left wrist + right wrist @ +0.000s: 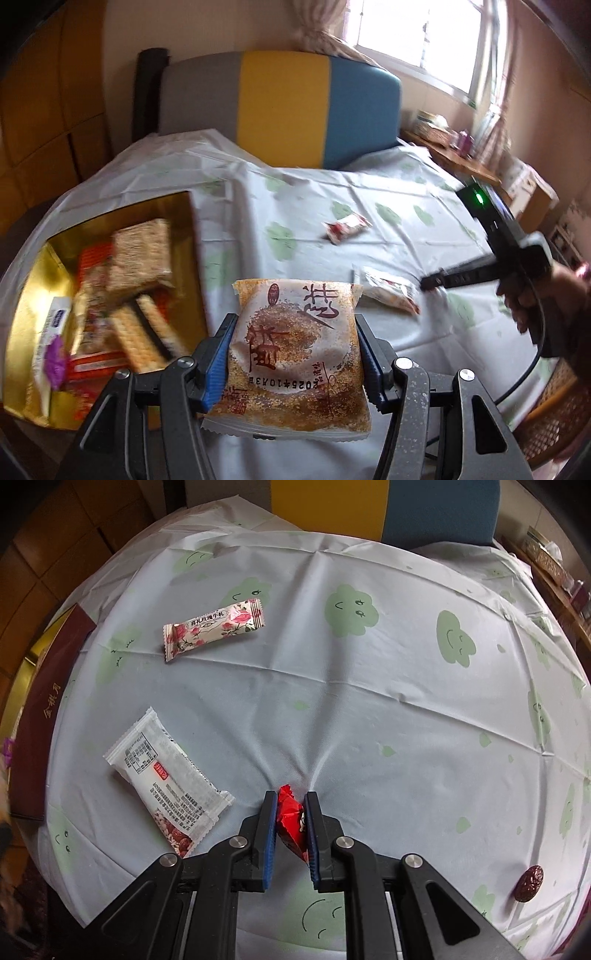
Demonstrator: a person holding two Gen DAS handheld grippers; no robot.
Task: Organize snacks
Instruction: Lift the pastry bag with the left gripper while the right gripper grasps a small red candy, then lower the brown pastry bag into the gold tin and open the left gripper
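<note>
We have the left gripper (293, 354) pinching a cake pack (295, 354) by its two side edges, held above the table (332, 192) just right of the gold box (33, 295). The box already holds several snacks, blurred, so we can't name them surely. The pack is light and puffy, with a crumbly cake inside, we judge; squeeze gently at the sides, since the film is slick and could slide.

The right gripper (291, 819) is closed on a red candy (291, 816), tips down on the cloth. The candy is small and crinkly with a stiff core, likely; a grip across the middle suits it, as the twisted ends would slip.

Still loose on the table: a rose bar (214, 629) well ahead-left, a white bar (166, 775) just left of the right gripper, and a date (530, 882) far right near the edge. Both bars are flat, light and slippery; take them across the short width. The date is soft and sticky, we'd guess, and will roll.

The maroon box side (40, 738) sits at the left edge.
</note>
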